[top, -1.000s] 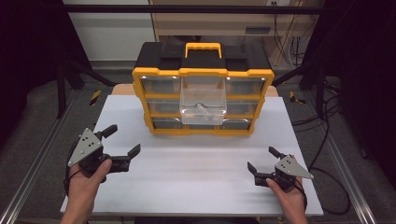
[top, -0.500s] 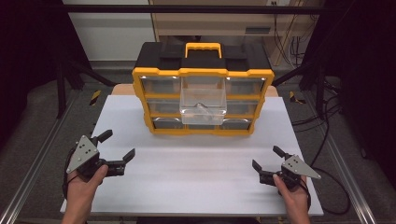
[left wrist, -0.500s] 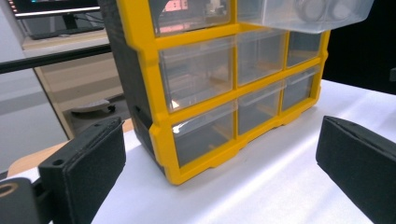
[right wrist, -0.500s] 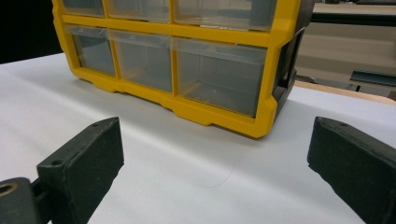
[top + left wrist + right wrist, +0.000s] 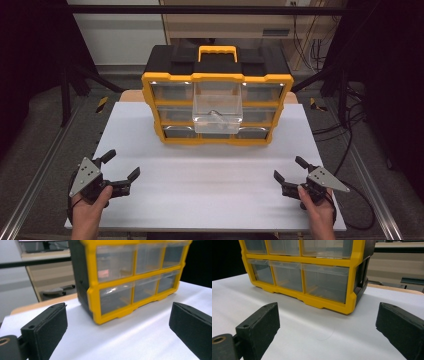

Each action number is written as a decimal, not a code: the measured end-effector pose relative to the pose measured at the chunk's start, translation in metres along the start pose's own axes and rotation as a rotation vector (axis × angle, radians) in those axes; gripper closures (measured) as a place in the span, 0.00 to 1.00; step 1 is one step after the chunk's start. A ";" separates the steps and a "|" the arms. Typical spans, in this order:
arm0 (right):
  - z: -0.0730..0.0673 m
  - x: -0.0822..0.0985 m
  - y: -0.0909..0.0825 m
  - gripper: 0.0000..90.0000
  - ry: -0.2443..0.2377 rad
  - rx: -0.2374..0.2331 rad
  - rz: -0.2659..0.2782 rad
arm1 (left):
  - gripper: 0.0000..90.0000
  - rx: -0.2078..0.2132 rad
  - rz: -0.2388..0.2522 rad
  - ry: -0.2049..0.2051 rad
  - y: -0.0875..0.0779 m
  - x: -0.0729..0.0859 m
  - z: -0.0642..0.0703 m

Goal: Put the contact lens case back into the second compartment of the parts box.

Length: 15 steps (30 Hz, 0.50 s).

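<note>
Since 1 second ago both hands have drawn back toward the near edge of the surface (image 5: 210, 165) and slightly outward, away from the organiser (image 5: 217, 95).

In the high view each forearm enters from the bottom edge. The left hand (image 5: 89, 205) grips the left hand-held gripper (image 5: 121, 166) near the near-left corner, its grey plate facing up and its jaws aimed inward and forward. The right hand (image 5: 315, 205) holds the right hand-held gripper (image 5: 289, 169) near the near-right corner, angled toward the middle.

Both hand-held grippers are spread wide, with nothing between the jaws and nothing touched; they hang just above the white surface.

The yellow-and-black organiser stands at the far middle of the surface, well apart from both hand-held grippers. The high view shows its yellow handle (image 5: 217, 51) on top and 1 clear middle drawer (image 5: 218, 107) pulled out forward with a small object inside. The left gripper view shows the organiser's left front corner (image 5: 93, 300) and black side wall, with 2 rows of clear drawers. The right gripper view shows the right front corner (image 5: 352, 300) and 3 lower drawers side by side.
</note>
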State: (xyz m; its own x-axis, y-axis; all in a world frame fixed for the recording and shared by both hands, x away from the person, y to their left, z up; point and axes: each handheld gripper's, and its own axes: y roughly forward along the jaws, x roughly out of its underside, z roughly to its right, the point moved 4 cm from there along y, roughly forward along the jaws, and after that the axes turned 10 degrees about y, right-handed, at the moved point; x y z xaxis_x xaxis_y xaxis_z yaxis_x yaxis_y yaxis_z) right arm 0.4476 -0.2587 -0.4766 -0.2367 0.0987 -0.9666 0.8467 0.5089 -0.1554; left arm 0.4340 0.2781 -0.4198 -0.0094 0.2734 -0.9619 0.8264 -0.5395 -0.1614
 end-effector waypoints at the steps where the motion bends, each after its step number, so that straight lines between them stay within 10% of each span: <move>1: 0.000 0.000 0.000 0.06 0.000 0.000 0.000 | 0.02 -0.006 0.005 -0.011 0.000 0.004 0.000; 15: -0.003 0.002 0.000 0.07 -0.015 -0.034 -0.001 | 0.01 0.005 0.029 -0.061 0.004 0.039 0.011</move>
State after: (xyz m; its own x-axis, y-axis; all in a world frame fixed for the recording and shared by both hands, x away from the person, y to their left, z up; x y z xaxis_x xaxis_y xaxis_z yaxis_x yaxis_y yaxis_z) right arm 0.4458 -0.2557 -0.4775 -0.2298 0.0857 -0.9695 0.8296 0.5381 -0.1490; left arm 0.4307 0.2781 -0.4608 -0.0200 0.2089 -0.9777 0.8241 -0.5502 -0.1344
